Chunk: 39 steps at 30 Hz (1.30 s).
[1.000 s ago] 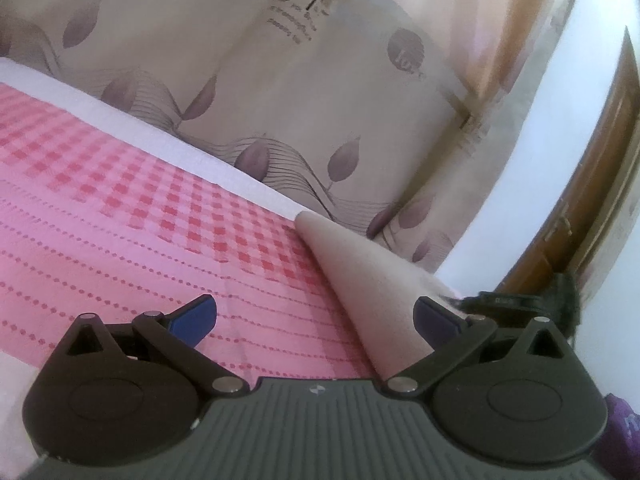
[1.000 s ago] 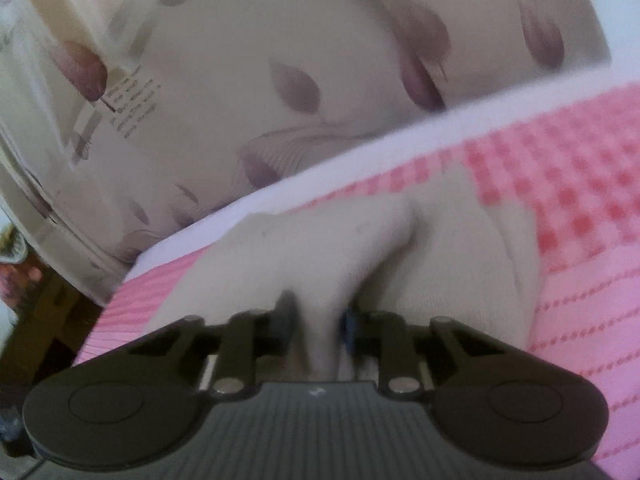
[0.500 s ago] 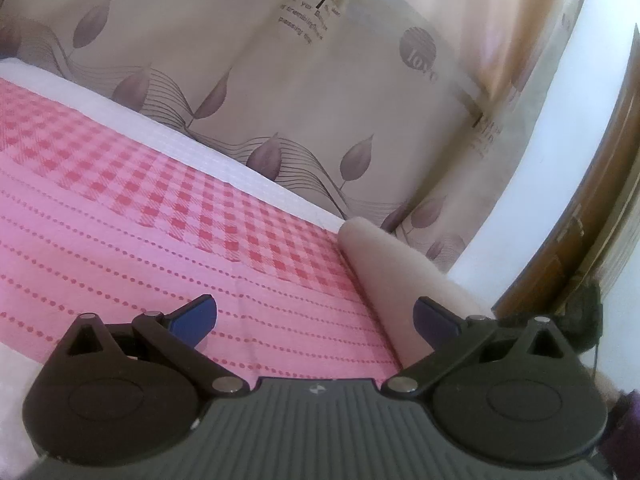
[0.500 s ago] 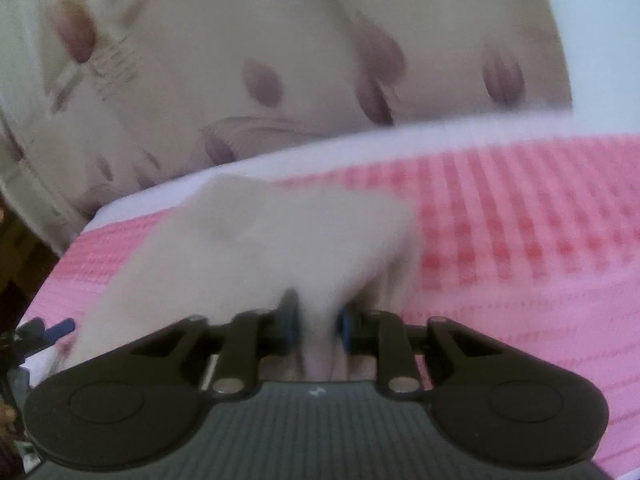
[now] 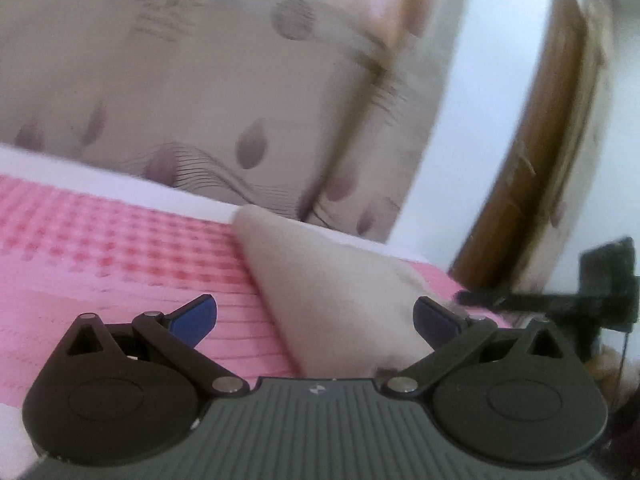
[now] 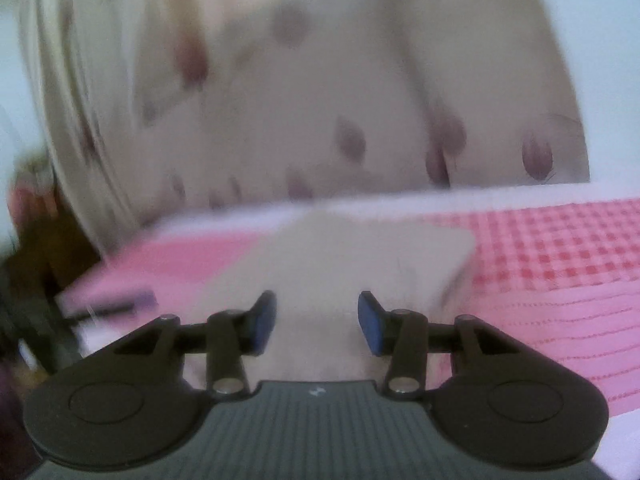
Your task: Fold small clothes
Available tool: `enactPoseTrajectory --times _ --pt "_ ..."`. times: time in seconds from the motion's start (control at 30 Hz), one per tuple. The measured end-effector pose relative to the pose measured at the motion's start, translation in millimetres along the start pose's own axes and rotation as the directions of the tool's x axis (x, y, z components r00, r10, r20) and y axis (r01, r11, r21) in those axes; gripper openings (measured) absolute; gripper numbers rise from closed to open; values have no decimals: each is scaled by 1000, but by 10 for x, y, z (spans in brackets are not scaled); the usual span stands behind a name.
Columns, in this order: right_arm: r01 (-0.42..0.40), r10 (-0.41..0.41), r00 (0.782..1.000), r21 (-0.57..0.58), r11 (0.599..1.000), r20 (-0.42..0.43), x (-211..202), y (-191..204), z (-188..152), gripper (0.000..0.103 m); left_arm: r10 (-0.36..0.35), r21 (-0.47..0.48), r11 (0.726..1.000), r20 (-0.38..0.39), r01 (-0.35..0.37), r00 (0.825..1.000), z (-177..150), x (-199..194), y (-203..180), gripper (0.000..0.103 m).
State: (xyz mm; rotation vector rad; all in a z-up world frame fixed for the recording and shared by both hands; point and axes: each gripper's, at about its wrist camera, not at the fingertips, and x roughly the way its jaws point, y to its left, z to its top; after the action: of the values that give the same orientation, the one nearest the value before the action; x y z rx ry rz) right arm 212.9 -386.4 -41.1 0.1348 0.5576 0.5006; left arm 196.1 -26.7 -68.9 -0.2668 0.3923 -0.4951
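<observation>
Reading both views, I find the garment (image 6: 360, 256) dead ahead of the unclenched right tool (image 6: 316, 324); left tool (image 5: 316, 320) gapes, offset leftward.

Matt beige cloth garment (image 5: 336, 280) on a woven pink checked bedsheet (image 5: 100, 248); glossy brown wooden door frame (image 5: 532, 152).

Each gripper (image 5: 315, 317) (image 6: 317, 322) has black linkages, silver pivots and blue pads (image 5: 195, 317).

Beige garment (image 6: 352, 264) lies ahead; pink bedspread (image 5: 100, 264) leftward lies open.
</observation>
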Motion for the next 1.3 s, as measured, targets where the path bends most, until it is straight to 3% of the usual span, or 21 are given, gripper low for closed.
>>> enactPoseTrajectory --times 0.07,0.13,0.2,0.3,0.47,0.57,0.63,0.7,0.8,0.93,0.97,1.0,1.13,1.3 --pt "110 -117 989 -83 991 -89 182 -30 -161 34 44 81 996 -29 -42 999 -37 32 -158 103" --pt "155 -160 984 -68 986 -80 216 -150 -309 34 97 162 983 -56 -87 994 -119 37 -287 103" --pt "120 -120 992 14 993 -43 155 -252 -366 34 142 232 965 -86 -119 986 -216 42 -365 103" --pt "90 -89 996 71 993 -9 144 -347 -410 35 136 266 959 -111 -102 985 -310 89 -436 103" --pt "88 -88 996 66 994 -2 163 -338 -409 36 206 335 930 -144 -148 968 -316 457 -600 103" --pt "82 -83 997 76 994 3 199 -383 -368 36 338 385 885 -146 -261 930 -317 673 -669 103" --pt "88 -88 996 70 994 3 184 -377 -382 36 417 364 864 -128 -349 900 -301 649 -593 103" --pt "97 -97 995 52 994 1 193 -347 -384 36 445 318 869 -171 -378 879 -295 560 -417 103" --pt "84 -84 996 51 995 2 188 -337 -386 36 423 208 901 -224 -381 878 -295 339 -136 103" --pt "91 -91 996 45 995 -1 196 -330 -384 40 480 230 872 -232 -432 846 -327 184 -114 101" --pt "85 -85 996 45 995 -2 197 -332 -382 44 468 206 880 -226 -428 855 -309 118 -83 101" --pt "74 -74 997 41 996 -4 196 -328 -381 50 426 153 903 -197 -401 883 -263 18 -26 101" --pt "57 -57 998 0 998 -9 204 -269 -384 62 321 52 947 -61 -318 945 7 -219 -67 103" --pt "51 -51 999 -1 999 -7 204 -260 -383 64 161 70 984 17 -162 987 362 86 -297 99"
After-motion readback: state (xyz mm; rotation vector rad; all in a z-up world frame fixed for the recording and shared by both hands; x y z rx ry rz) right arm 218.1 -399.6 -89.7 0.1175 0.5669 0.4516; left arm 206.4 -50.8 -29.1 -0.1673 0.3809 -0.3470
